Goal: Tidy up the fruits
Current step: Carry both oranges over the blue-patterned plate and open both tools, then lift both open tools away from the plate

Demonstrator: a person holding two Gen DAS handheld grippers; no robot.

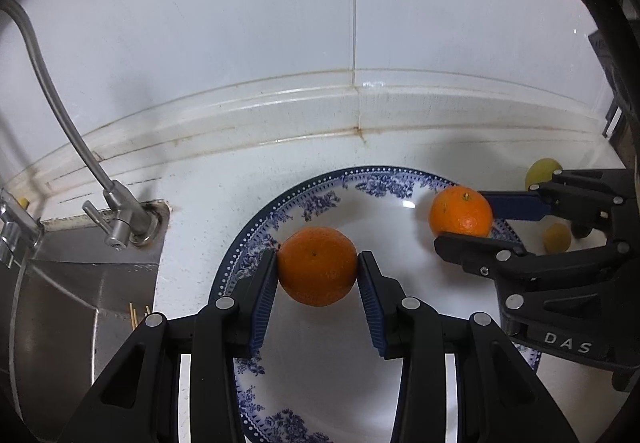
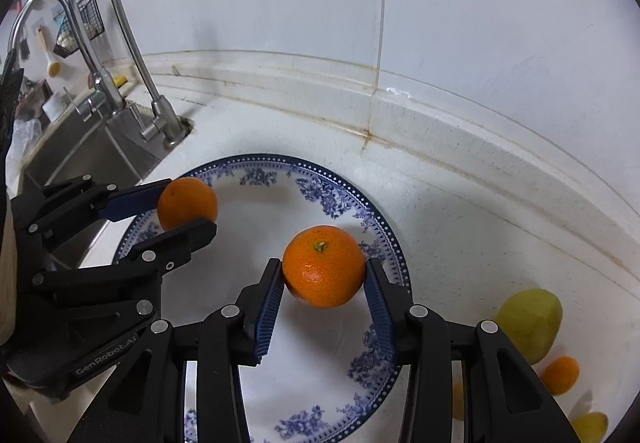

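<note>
A blue-and-white patterned plate (image 1: 320, 363) (image 2: 320, 363) lies on the white counter. My left gripper (image 1: 317, 267) is shut on an orange (image 1: 317, 265) just above the plate's left part; it also shows in the right wrist view (image 2: 187, 203). My right gripper (image 2: 324, 271) is shut on a second orange (image 2: 324, 267) with its stem up, over the plate's right side; this orange shows in the left wrist view (image 1: 460, 212) too.
A steel sink (image 1: 72, 303) and faucet (image 1: 124, 219) lie left of the plate. Right of the plate lie a green-yellow pear (image 2: 530, 323), a small orange fruit (image 2: 560, 375) and a yellow fruit (image 2: 590, 427). A tiled wall (image 1: 280, 23) rises behind the counter.
</note>
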